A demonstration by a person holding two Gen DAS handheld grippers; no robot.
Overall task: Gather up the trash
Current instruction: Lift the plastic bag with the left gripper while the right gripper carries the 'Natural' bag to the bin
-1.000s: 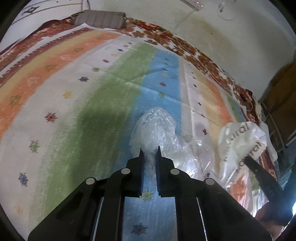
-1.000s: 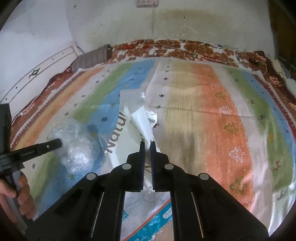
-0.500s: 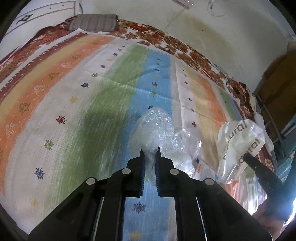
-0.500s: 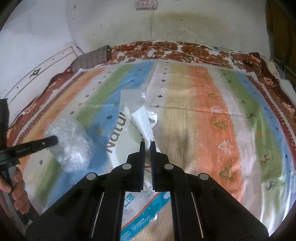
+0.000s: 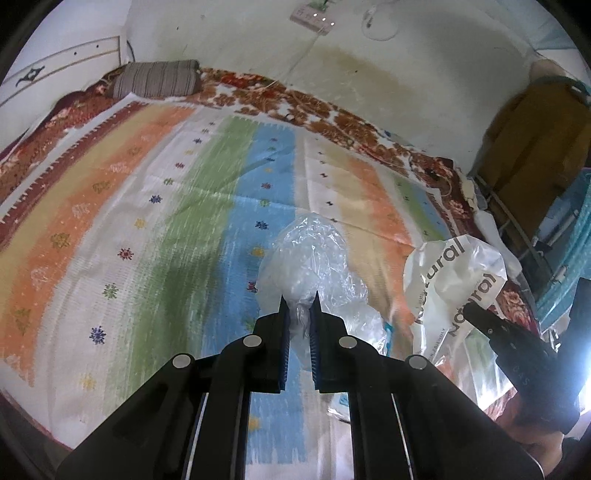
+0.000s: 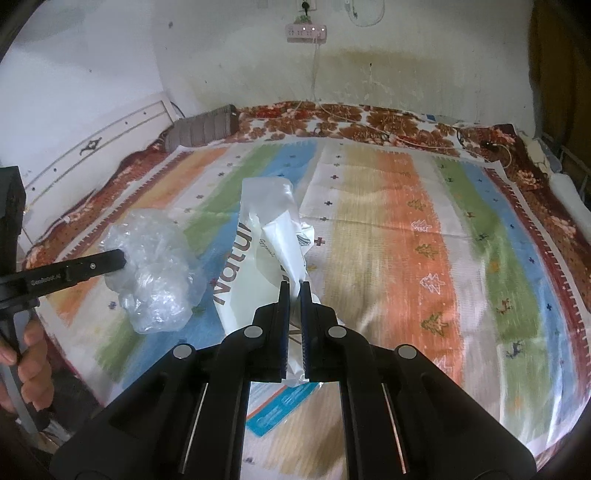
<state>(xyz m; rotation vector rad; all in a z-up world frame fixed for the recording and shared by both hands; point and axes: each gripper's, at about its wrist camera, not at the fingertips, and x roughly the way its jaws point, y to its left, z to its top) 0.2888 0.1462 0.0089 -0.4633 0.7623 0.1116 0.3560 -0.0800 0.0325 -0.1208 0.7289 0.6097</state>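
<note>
My left gripper (image 5: 300,301) is shut on a crumpled clear plastic bag (image 5: 310,258) and holds it above the striped bed cover (image 5: 147,229). The same clear bag (image 6: 155,273) shows at the left of the right wrist view, pinched by the left gripper (image 6: 120,260). My right gripper (image 6: 294,288) is shut on a white plastic bag (image 6: 266,251) printed "Natural", held up over the bed. That white bag (image 5: 454,280) hangs at the right of the left wrist view, with the right gripper (image 5: 467,310) on it.
A flat clear packet with blue and orange print (image 6: 284,406) lies on the cover below the white bag. A striped pillow (image 5: 157,77) lies at the bed's far corner by the wall. A power strip (image 6: 306,32) with a cable hangs on the wall. Furniture (image 5: 528,140) stands at the right.
Both grippers have lifted and pulled back with their bags still held. More of the bed and the wall has come into view.
</note>
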